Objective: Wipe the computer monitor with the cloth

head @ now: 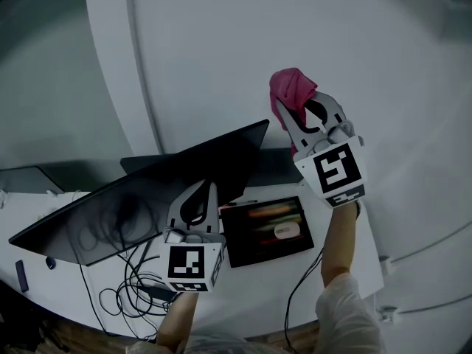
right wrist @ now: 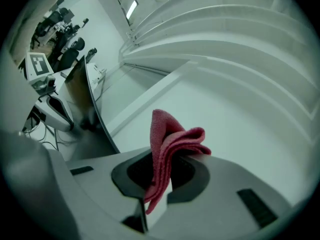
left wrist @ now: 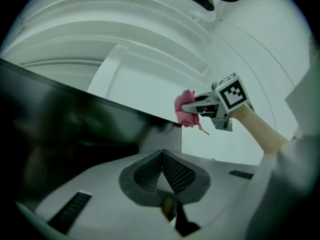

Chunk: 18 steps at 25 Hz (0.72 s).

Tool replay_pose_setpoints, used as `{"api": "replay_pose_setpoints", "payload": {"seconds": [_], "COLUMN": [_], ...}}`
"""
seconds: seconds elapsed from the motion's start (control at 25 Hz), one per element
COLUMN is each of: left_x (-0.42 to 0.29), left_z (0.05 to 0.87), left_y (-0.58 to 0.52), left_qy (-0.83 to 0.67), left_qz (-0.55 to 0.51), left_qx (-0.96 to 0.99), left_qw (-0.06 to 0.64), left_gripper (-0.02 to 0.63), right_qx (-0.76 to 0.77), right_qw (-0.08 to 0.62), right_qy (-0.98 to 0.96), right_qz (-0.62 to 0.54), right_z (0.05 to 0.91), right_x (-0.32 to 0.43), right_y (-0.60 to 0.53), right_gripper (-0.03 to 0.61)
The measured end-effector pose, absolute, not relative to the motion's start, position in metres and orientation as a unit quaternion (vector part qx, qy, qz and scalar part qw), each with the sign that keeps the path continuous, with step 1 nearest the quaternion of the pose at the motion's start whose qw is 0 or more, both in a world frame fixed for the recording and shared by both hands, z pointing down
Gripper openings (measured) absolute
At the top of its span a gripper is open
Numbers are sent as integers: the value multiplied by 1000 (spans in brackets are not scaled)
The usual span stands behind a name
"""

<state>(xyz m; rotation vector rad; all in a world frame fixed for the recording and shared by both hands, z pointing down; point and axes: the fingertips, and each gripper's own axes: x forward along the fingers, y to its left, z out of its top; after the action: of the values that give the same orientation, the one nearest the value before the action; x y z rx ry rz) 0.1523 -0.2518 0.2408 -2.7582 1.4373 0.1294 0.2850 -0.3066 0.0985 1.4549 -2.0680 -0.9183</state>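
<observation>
My right tool [head: 297, 116] pinches the soft, light cloth [head: 289, 88] by its fold, at 1 o'clock from the monitor [head: 140, 205]. I think the screen breaks easily. My left tool [head: 207, 192] is closed and empty.

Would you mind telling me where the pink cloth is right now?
In the head view the pink cloth sits right of centre, clamped in the right gripper, just above the upper right corner of the monitor.
</observation>
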Motion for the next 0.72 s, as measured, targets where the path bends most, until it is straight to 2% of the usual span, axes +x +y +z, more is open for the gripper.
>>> {"api": "replay_pose_setpoints", "payload": {"seconds": [0.24,0.72], "left_x": [156,161], "left_z": [255,276], "left_y": [-254,-252], "left_qy": [451,437], "left_qz": [37,35], "left_qx": [-892,-899], "left_qw": [-4,-15], "left_gripper": [15,15], "right_qx": [515,464], "right_qw": [260,233], "right_qy": [-763,-820], "right_qz": [-291,-241], "right_z": [151,201], "right_x": [309,285], "right_y": [-315,-312], "right_gripper": [54,54]}}
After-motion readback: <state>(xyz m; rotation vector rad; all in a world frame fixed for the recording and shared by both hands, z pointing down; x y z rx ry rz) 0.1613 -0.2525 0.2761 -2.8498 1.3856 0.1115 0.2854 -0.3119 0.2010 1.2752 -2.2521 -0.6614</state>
